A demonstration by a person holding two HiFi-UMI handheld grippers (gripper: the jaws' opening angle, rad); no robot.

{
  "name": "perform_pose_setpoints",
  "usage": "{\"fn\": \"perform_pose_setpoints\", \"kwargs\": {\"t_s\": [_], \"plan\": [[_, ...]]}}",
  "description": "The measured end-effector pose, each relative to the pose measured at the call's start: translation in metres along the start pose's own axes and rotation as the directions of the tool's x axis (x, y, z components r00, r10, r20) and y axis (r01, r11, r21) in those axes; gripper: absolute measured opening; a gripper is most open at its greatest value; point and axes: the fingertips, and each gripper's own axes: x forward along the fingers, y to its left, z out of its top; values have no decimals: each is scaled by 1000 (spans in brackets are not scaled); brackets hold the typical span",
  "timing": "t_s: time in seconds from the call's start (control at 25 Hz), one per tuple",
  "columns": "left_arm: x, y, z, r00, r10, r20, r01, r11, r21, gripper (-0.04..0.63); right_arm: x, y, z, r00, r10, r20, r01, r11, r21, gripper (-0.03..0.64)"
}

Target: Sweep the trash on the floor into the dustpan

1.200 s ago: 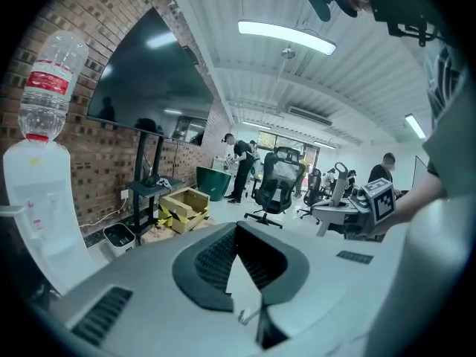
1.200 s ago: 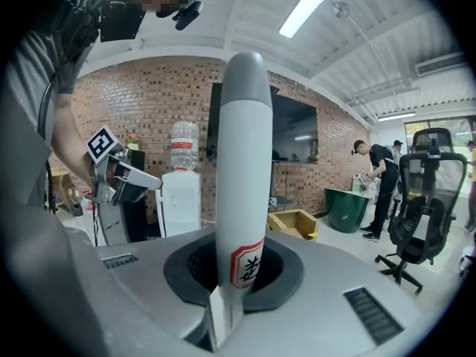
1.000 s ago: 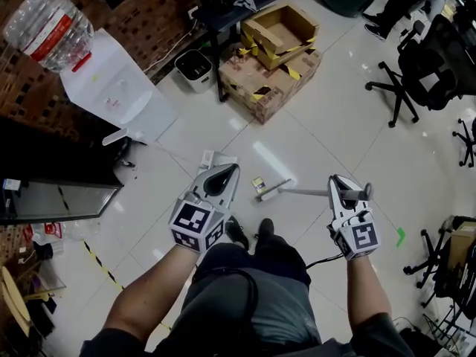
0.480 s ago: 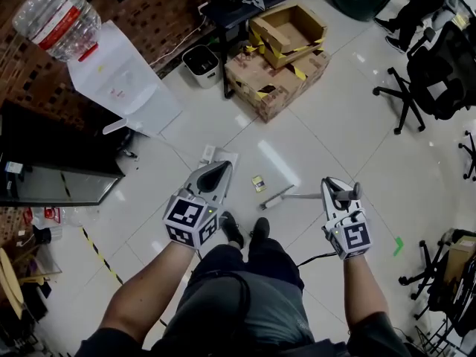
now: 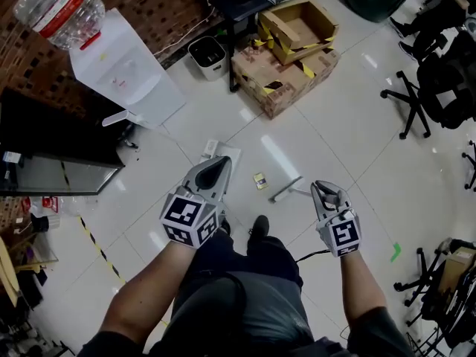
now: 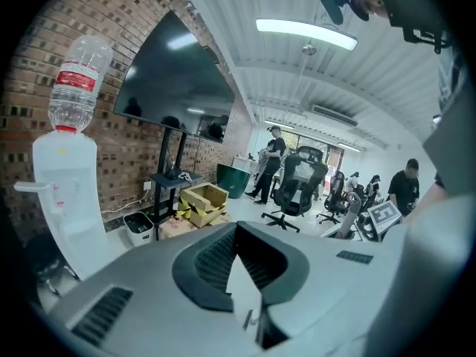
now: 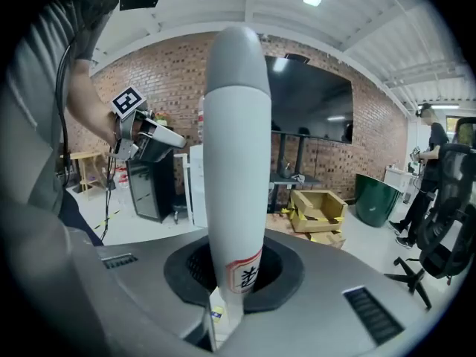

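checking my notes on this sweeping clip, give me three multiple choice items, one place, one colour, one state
1. Where does the small piece of trash lie?
A. on a desk
B. between the dustpan and the broom head
C. in the person's lap

2. What colour is the water bottle label?
A. red
B. blue
C. green

3. What is the right claw doing?
A. hanging open, empty
B. shut on a rag
C. shut on the broom handle

Answers: B, it sits on tile between those two; A, a red band wraps the bottle; C, the right gripper view shows the grey handle clamped.
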Motion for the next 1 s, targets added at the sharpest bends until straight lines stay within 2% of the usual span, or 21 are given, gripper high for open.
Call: {"fn": "perform_pose_setpoints", "kwargs": {"t_s": [0.2,0.32,0.6,0.76,1.0], "plan": [[-3,44,-5,1000,0,-31,1,1000,16,14,50,19,18,999,34,3,-34,999,-11,34],[-6,76,-8,999,12,-41,-11,1000,7,14,94,43,34,996,91,-7,-91,995,-37,34],[-26,147,-18,998,46,-41,-48,997,-59,14,192,103,60,974,226,-16,-227,967,-119,34],[-43,187,-29,996,76,-48,-79,995,-61,14,238,135,74,956,293,-25,-294,946,-136,34],[-50,227,-36,993,105,-52,-108,992,-66,14,278,163,95,940,342,-13,-340,929,-147,34]]}}
